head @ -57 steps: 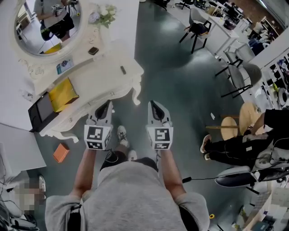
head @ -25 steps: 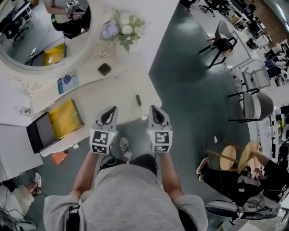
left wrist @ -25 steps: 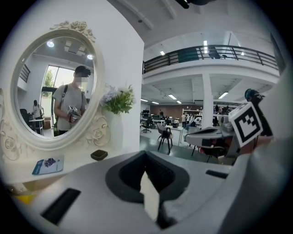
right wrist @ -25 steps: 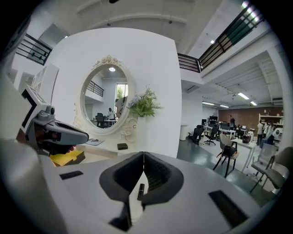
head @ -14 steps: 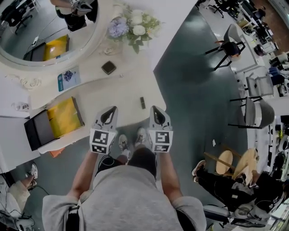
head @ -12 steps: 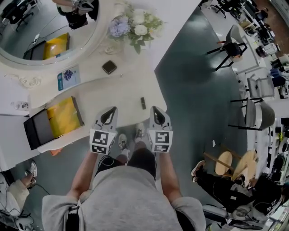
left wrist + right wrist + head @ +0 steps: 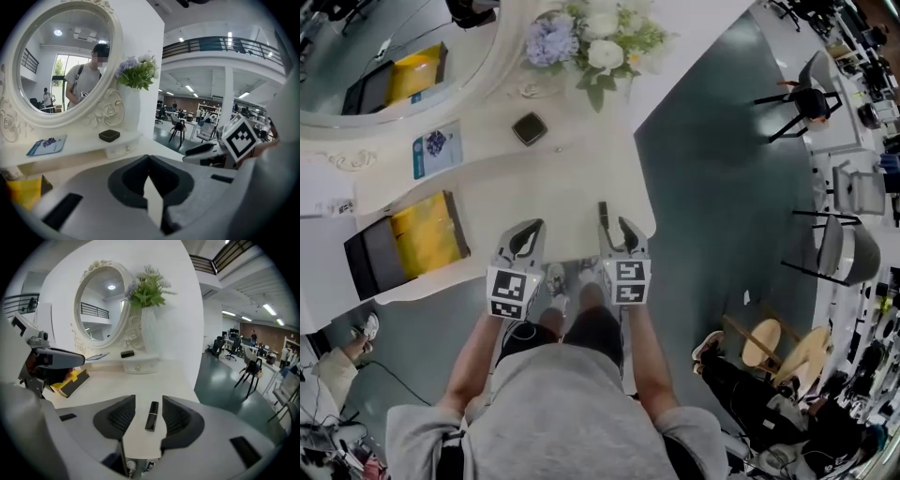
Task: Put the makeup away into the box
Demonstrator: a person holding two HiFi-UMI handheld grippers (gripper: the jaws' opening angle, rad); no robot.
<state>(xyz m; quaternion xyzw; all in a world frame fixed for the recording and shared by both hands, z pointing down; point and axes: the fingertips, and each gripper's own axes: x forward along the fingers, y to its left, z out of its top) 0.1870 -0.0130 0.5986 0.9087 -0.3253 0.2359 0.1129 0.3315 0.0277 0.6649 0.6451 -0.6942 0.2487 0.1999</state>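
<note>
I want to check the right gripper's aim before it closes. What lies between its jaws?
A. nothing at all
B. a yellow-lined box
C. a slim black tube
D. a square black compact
C: the right gripper view shows the slim black tube lying on the white table between the jaws of the right gripper; they have just been opening and stand clear of it.

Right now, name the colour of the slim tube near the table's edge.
Black tube, thin pale band; clearest in the right gripper view.
</note>
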